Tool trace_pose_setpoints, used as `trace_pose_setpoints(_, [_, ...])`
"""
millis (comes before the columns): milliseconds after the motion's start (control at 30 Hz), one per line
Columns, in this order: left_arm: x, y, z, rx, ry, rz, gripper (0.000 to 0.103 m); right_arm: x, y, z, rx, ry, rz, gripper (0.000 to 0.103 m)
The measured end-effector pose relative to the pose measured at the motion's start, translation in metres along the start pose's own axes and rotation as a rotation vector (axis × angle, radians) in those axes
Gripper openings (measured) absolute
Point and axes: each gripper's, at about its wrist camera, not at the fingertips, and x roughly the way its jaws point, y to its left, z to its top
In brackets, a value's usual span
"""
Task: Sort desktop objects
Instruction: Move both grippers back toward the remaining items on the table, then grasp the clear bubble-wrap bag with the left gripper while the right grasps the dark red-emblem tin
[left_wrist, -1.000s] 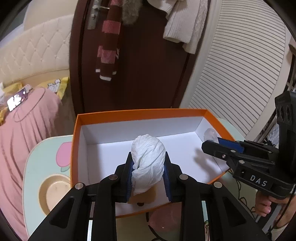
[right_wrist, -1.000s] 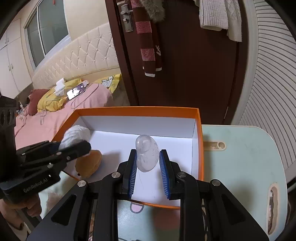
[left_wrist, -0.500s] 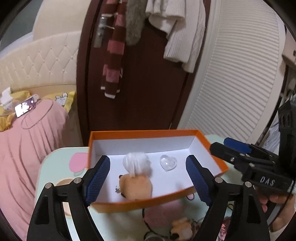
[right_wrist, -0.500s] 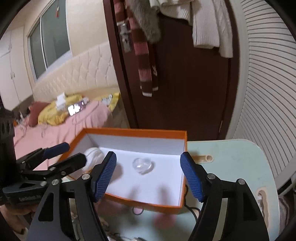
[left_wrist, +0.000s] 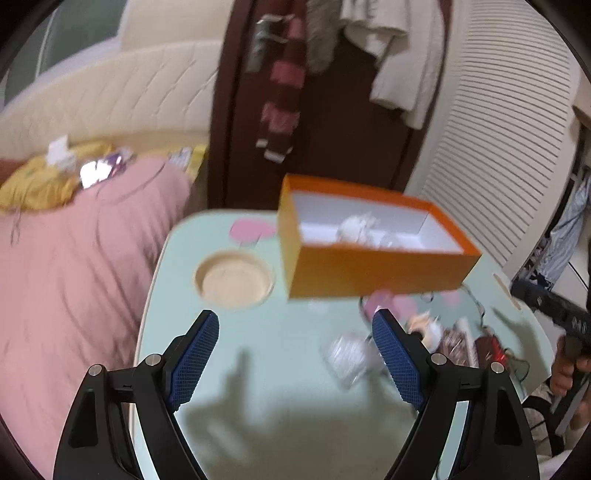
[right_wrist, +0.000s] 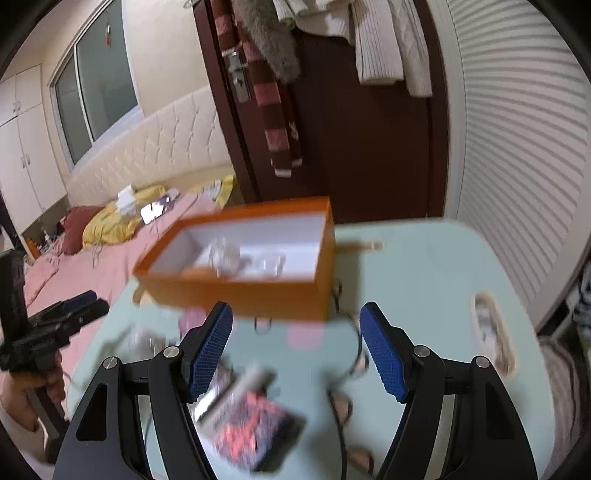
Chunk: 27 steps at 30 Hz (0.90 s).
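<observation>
An orange box (left_wrist: 373, 273) with a white inside stands on the pale green table (left_wrist: 266, 354); it also shows in the right wrist view (right_wrist: 240, 291). A white crumpled wad (left_wrist: 356, 229) and a clear heart-shaped piece (right_wrist: 271, 263) lie inside it. My left gripper (left_wrist: 295, 362) is open and empty, drawn back above the table. My right gripper (right_wrist: 295, 347) is open and empty, above loose items in front of the box. Both views are blurred.
A clear crumpled item (left_wrist: 347, 358), a small plush toy (left_wrist: 424, 328) and cables lie in front of the box. A dark packet with red print (right_wrist: 255, 432) lies near the right gripper. A round recess (left_wrist: 234, 278) is in the table. A pink bed (left_wrist: 74, 258) is to the left.
Both grippers opened, leaving the white wad and the clear heart in the box, then pulled back and up away from it. The left view swung left, the right view swung right.
</observation>
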Motion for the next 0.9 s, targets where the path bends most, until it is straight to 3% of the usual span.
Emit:
trace_pose_setpoints(133, [0.013, -0.013, -0.011, 0.054, 0.047, -0.008, 0.085, -0.004, -0.005, -0.026, 0.023, 0.028, -0.001, 0.072])
trace_pose_setpoints(267, [0.022, -0.026, -0.009, 0.072, 0.038, -0.022, 0.085, -0.009, -0.01, -0.052, 0.046, 0.054, 0.001, 0.072])
trace_pose_setpoints(367, [0.032, -0.03, -0.006, 0.071, 0.068, -0.034, 0.084, -0.007, -0.004, -0.052, 0.032, 0.054, 0.024, 0.072])
trace_pose_setpoints(467, [0.044, -0.027, -0.005, 0.049, 0.121, -0.053, 0.06, 0.0, 0.009, -0.058, -0.02, 0.084, 0.03, 0.072])
trace_pose_setpoints(500, [0.046, -0.025, -0.006, 0.042, 0.134, -0.055, 0.039, 0.002, 0.013, -0.061, -0.034, 0.096, 0.036, 0.072])
trace_pose_setpoints(533, [0.047, -0.023, -0.006, 0.036, 0.141, -0.056, 0.036, 0.005, 0.016, -0.063, -0.048, 0.109, 0.038, 0.072])
trace_pose_setpoints(667, [0.044, -0.017, -0.008, 0.02, 0.134, -0.058, 0.036, 0.016, 0.025, -0.071, -0.094, 0.173, 0.024, 0.072])
trace_pose_setpoints(700, [0.043, -0.016, -0.008, 0.016, 0.133, -0.06, 0.036, 0.016, 0.026, -0.072, -0.107, 0.173, 0.019, 0.068])
trace_pose_setpoints(733, [0.043, -0.015, -0.009, 0.013, 0.133, -0.061, 0.036, 0.016, 0.028, -0.072, -0.118, 0.173, 0.016, 0.057])
trace_pose_setpoints(900, [0.039, -0.014, -0.009, 0.005, 0.132, -0.064, 0.035, 0.014, 0.027, -0.073, -0.122, 0.172, 0.031, 0.046])
